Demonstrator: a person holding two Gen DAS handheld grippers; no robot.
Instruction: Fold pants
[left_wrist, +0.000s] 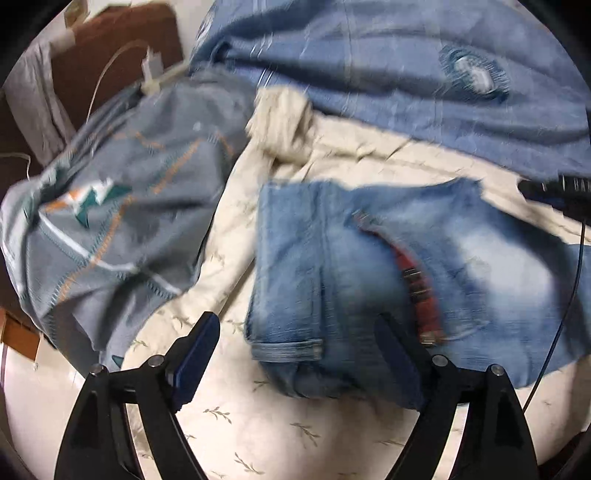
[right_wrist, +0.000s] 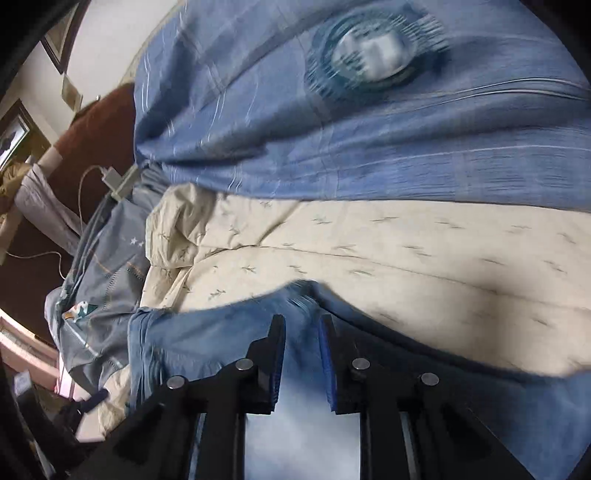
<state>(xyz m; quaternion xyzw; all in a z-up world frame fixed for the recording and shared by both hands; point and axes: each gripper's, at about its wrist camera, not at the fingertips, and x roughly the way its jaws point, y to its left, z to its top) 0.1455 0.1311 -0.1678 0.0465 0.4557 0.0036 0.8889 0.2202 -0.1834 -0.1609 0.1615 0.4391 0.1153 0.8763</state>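
Observation:
The blue jeans (left_wrist: 369, 266) lie folded on the cream leaf-print sheet (left_wrist: 236, 424), with a red plaid lining showing at a seam. My left gripper (left_wrist: 295, 343) is open and hangs just above the jeans' hem end. One finger is over the sheet and the other over the denim, and nothing is pinched. In the right wrist view my right gripper (right_wrist: 301, 326) is shut on a bunched edge of the jeans (right_wrist: 207, 339), and the denim runs back between its fingers.
A blue quilt (right_wrist: 332, 129) with a round emblem is heaped at the far side. A grey-blue cover (left_wrist: 122, 221) with orange stitching lies crumpled on the left. Beyond it are a brown headboard (left_wrist: 122, 40) and a white charger cable (left_wrist: 151, 62). A black cable (left_wrist: 576, 258) hangs at the right.

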